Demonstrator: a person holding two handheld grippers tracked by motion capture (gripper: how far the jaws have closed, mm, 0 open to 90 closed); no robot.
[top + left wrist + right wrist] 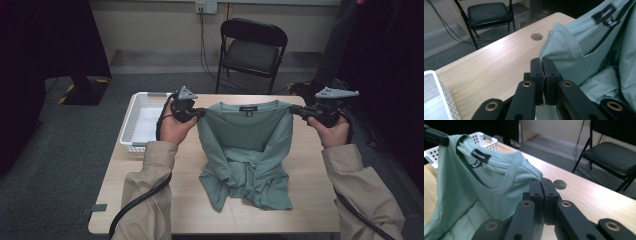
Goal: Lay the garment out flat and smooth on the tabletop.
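Wooden worktop [150, 200], pale grain, with a round hole [536, 36] near its far edge. Green shirt [245, 150]: I hold it up by both shoulders, collar and black label [480, 155] uppermost, lower half crumpled on the worktop. White perforated basket [137, 120] at my left, beside the shirt. My left gripper [541, 65] is clamped on one shoulder; my right gripper [541, 185] is clamped on the other.
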